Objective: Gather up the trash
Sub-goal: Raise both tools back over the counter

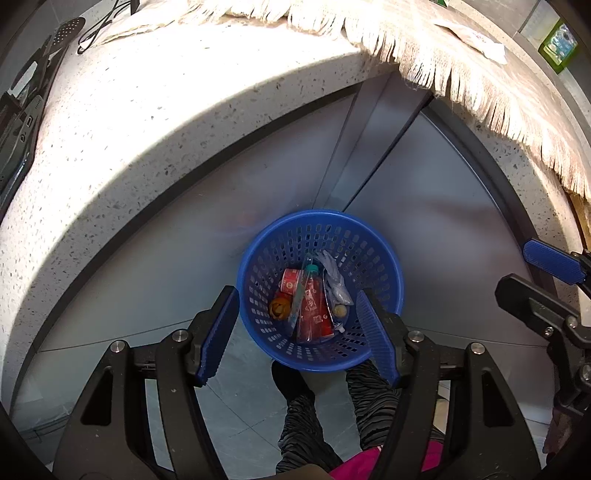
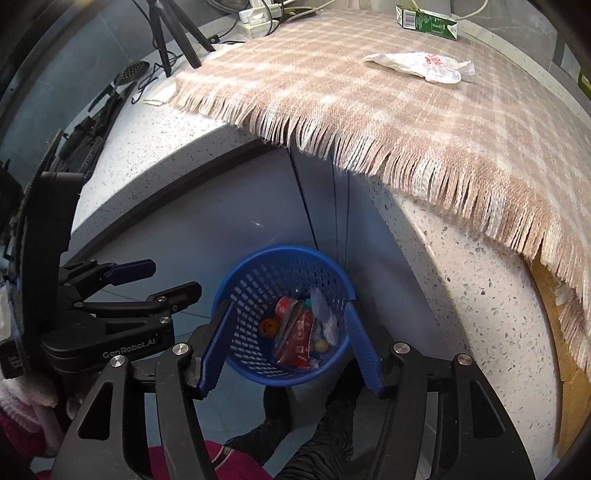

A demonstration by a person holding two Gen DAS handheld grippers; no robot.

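Both grippers point down over the blue basket [image 1: 320, 236] on the floor by the cabinet doors, low centre of both views — it holds a red bottle [image 1: 312, 310], a red can [image 1: 290, 281], a clear plastic bag [image 1: 334, 280] and a small orange thing. The left gripper [image 1: 299, 328] and right gripper [image 2: 290, 341] each stand about half open with nothing between the pads. Upper right in the right wrist view, a crumpled white wrapper [image 2: 421, 66] and a green carton [image 2: 428, 21] sit on the fringed checked cloth [image 2: 369, 122] on the speckled counter [image 2: 472, 280].
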